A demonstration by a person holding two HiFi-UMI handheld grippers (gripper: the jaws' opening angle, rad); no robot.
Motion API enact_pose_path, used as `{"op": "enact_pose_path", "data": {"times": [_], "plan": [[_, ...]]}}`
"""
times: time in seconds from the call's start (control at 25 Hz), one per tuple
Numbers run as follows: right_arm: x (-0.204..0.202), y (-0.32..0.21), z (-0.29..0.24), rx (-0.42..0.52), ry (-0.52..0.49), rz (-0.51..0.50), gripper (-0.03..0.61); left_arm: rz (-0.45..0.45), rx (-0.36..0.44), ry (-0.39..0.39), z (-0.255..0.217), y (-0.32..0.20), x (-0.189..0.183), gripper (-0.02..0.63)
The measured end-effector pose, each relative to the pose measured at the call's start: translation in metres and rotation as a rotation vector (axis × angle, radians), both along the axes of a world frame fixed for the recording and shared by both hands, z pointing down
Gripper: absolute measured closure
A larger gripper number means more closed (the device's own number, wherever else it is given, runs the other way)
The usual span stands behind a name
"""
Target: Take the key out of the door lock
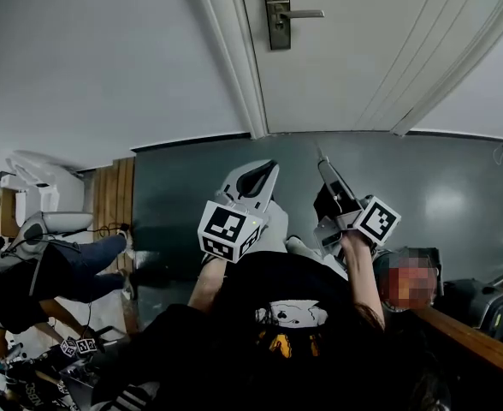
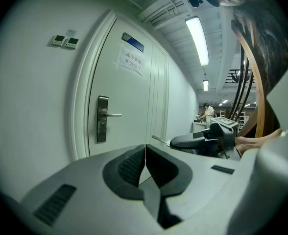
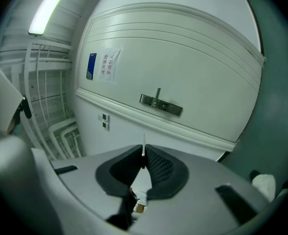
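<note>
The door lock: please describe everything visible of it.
The door lock is a tall, narrow plate of grey metal, fixed flat on the white door near its edge. A slim lever handle stands out level from the plate toward the door's middle. Below the lever is a small dark keyhole, which looks empty. Nothing touches the lock.

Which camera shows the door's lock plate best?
The left gripper view: the whole lock plate stands upright with its handle. The head view cuts off its top; the right gripper view shows it small and turned sideways.
</note>
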State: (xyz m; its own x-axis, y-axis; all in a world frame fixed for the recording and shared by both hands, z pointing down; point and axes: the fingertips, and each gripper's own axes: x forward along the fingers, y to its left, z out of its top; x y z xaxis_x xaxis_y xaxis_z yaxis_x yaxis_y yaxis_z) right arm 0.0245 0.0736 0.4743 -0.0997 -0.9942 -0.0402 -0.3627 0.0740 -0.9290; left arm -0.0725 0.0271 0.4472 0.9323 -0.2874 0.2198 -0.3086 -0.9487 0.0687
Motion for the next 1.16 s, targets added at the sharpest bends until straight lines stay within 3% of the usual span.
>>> {"op": "enact_pose_path", "data": {"times": [0.16,1.16], "plan": [[-0.012,0.013,-0.001,0.009,0.032,-0.016,0.557,-0.008,0.008,0.006,0.001,0.014,-0.012,0.604],[-0.012,0.014,0.003,-0.003,0.054,-0.018,0.557,0.010,0.005,0.008,0.004,0.016,-0.009,0.604]]}}
